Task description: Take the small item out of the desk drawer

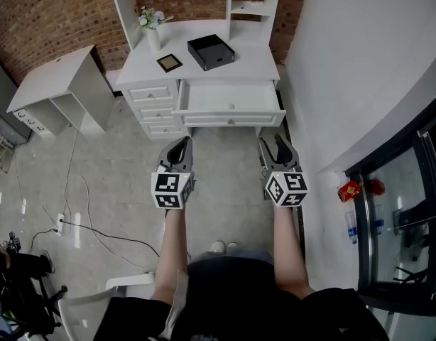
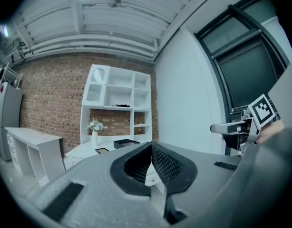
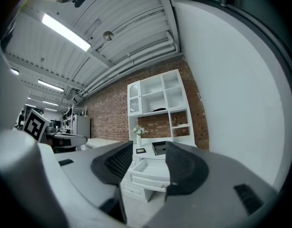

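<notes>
in front of the white desk (image 1: pixel 255 66), over the grey floor (image 1: pixel 225 169), the person holds 2 grippers side by side. both point at the desk & are well apart from it. the left gripper (image 1: pixel 183 142) has its jaws shut tight, tips touching, w/ nothing in them. the right gripper (image 1: pixel 273 143) has its jaws wide, w/ only air between them. far off thru that gap you see the drawer (image 1: pixel 231 96).

the drawer sticks out of the desk's front edge, on the right side, and is open. its inside looks plain white from above. the small item: can't tell it in there, too small or hidden from here. left of the drawer, under the front left corner, 3 small drawers (image 1: pixel 155 110) sit closed, one over the other.

on the desk top:
- a vase (image 1: pixel 153 38) w/ flowers stands near the back left corner.
- a little dark frame (image 1: pixel 169 63) lies flat toward the front edge, left of the middle.
- a black box (image 1: pixel 211 52) sits just right of the frame, near the middle, not touching it.

white shelves (image 1: pixel 246 6) stand on the back edge, against a brick wall (image 1: pixel 55 13).

a low white side table (image 1: pixel 58 77) stands on the floor left of the desk, apart from it. thin cables (image 1: pixel 90 222) lie on the floor at the left.
</notes>
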### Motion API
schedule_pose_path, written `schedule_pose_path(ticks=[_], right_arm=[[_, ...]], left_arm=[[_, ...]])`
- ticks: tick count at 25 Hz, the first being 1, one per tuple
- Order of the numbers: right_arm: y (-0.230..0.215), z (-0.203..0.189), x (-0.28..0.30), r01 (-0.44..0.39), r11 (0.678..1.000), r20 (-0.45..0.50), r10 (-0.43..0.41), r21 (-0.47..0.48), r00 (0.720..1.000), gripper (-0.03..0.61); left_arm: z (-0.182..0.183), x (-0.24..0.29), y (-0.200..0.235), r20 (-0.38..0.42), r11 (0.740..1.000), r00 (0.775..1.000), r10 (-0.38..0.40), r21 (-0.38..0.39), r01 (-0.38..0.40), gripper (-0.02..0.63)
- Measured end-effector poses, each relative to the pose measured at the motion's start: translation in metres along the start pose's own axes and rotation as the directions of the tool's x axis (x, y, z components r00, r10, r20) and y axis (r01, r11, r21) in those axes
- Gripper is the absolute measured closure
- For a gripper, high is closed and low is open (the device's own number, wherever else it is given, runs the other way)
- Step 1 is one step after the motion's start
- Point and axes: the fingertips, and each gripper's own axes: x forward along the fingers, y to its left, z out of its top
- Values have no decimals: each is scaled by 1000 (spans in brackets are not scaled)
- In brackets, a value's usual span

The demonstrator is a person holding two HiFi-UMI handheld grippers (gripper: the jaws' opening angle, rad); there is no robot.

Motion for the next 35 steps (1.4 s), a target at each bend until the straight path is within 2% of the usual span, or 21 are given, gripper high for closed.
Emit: schedule_pose_path(ticks=[9, 17, 27, 35], right_arm=[[10, -11, -10, 33, 999, -7, -33, 5, 999, 382], [-1, -11, 14, 41, 999, -1, -41, 0, 999, 382], [-38, -16, 107, 24, 1000, -9, -24, 4, 1000, 382], [-74, -35, 200, 2, 1000, -54, 0, 28, 999, 382]], left_arm=[[-10, -13, 13, -8, 1000, 1000, -7, -1, 7, 604], [-16, 9, 26, -13, 1000, 1000, -6, -9, 6, 604], [-24, 89, 74, -32, 999, 999, 39, -18, -40, 604], [-40, 165, 113, -89, 997, 993, 72, -22, -75, 604]])
